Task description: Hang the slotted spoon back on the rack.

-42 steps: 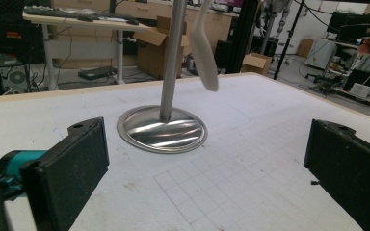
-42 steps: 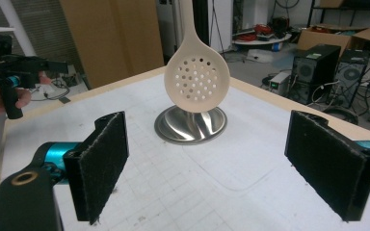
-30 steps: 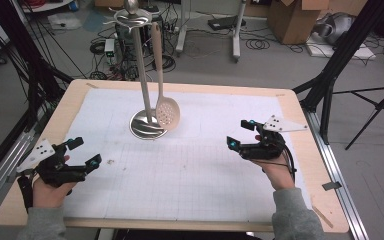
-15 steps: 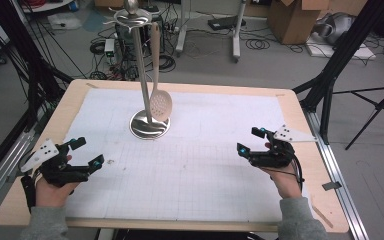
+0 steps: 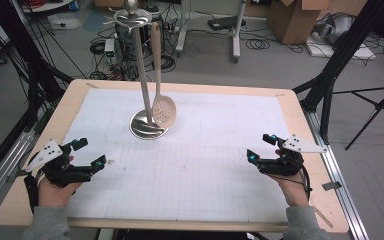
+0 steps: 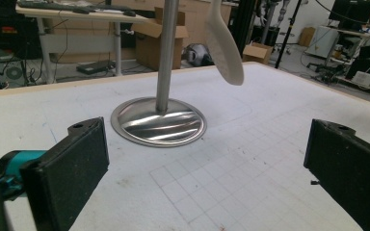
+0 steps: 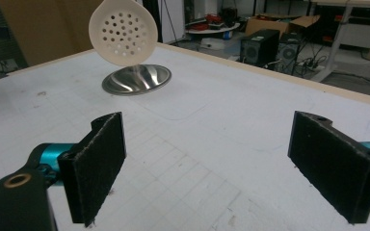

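Observation:
A steel utensil stand (image 5: 141,70) with a round base (image 5: 149,130) rises at the table's far middle. A cream slotted spoon (image 5: 163,107) hangs from its top, bowl down, just above the base. My left gripper (image 5: 91,152) rests near the front left, open, nothing between its jaws. My right gripper (image 5: 260,147) sits open at the front right, well away from the stand. The left gripper view has the base (image 6: 158,121) and the spoon bowl (image 6: 225,45) ahead of the gripper (image 6: 204,175). Beyond the right gripper (image 7: 226,168), the perforated bowl (image 7: 124,32) hangs in front of the base (image 7: 136,79).
A white gridded mat (image 5: 190,150) covers the wooden table (image 5: 310,165). Black frame posts stand at both sides. Cables, boxes and a tripod lie on the floor beyond the far edge.
My right gripper has drawn back toward the front right edge, away from the stand. The hanging spoon has swung slightly. The left gripper has barely moved.

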